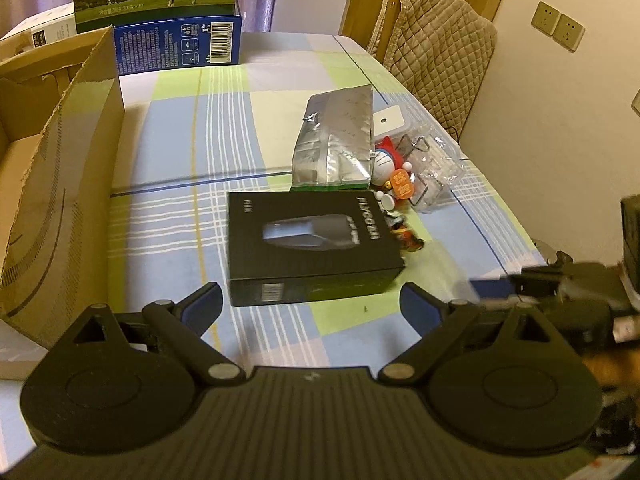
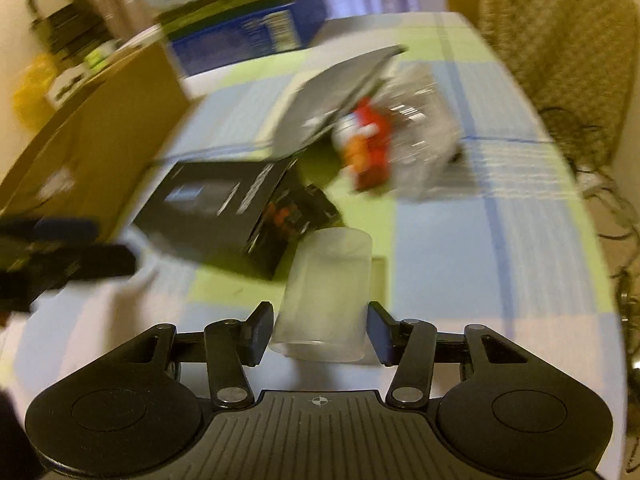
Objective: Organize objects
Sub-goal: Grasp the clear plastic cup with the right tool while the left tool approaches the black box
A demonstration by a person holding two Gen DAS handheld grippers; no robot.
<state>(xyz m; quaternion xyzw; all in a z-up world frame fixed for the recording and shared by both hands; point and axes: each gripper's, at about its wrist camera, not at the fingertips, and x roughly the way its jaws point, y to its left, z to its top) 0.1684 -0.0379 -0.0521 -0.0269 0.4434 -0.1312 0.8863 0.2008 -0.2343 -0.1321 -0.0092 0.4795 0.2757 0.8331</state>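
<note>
Right wrist: fingers [image 2: 260, 330] clamping frosted cup [image 2: 326, 292]

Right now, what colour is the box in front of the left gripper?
Black box, with a grey product picture; clearest in the left wrist view.

My left gripper [image 1: 310, 304] has its jaws spread wide; my right gripper [image 2: 320, 330] has its jaws clamping a frosted cup [image 2: 326, 292].

R wrist view motion-blurred; cardboard box [image 1: 60, 184] cut off at left edge, small toy [image 1: 408, 236] half hidden behind black box [image 1: 308, 248].
</note>
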